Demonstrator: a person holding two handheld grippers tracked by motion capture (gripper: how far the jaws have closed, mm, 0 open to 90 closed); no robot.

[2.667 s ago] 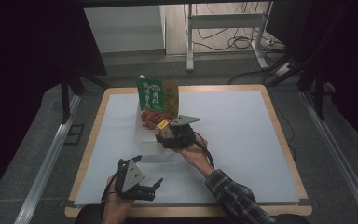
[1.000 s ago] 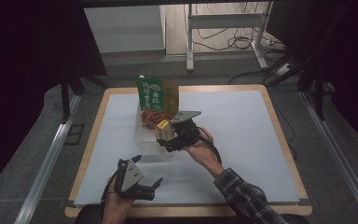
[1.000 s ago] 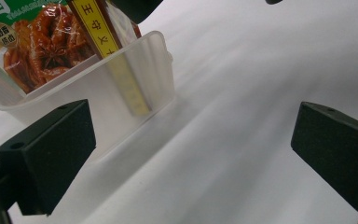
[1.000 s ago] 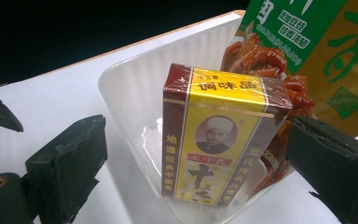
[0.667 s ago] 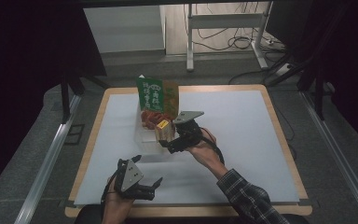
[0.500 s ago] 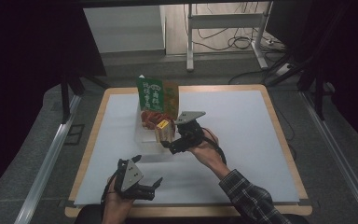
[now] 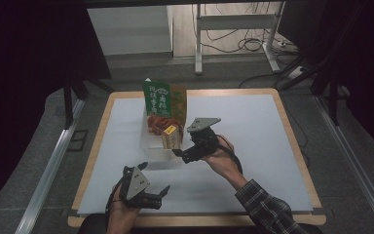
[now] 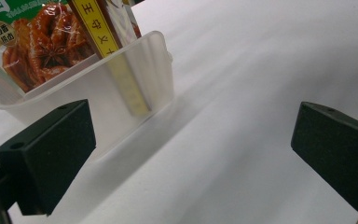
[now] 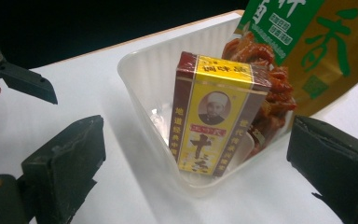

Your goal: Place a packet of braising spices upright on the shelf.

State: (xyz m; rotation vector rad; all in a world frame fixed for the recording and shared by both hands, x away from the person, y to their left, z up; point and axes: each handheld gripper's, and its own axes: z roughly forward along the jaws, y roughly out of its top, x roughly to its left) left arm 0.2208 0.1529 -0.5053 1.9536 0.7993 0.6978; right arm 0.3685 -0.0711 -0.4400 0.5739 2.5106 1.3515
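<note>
Left gripper (image 7: pixel 164 192) — black body, grey three-cornered plate on top, blocky matte black jaws. Right gripper (image 7: pixel 177 152) — same build, black cable trailing. Plaid sleeve (image 7: pixel 268 212) on right forearm.

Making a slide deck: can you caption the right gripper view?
Open right gripper facing a clear tub holding an upright yellow box and a green packet.

Dim, dark-edged high view; brighter gripper views, near jaws softly blurred.
</note>
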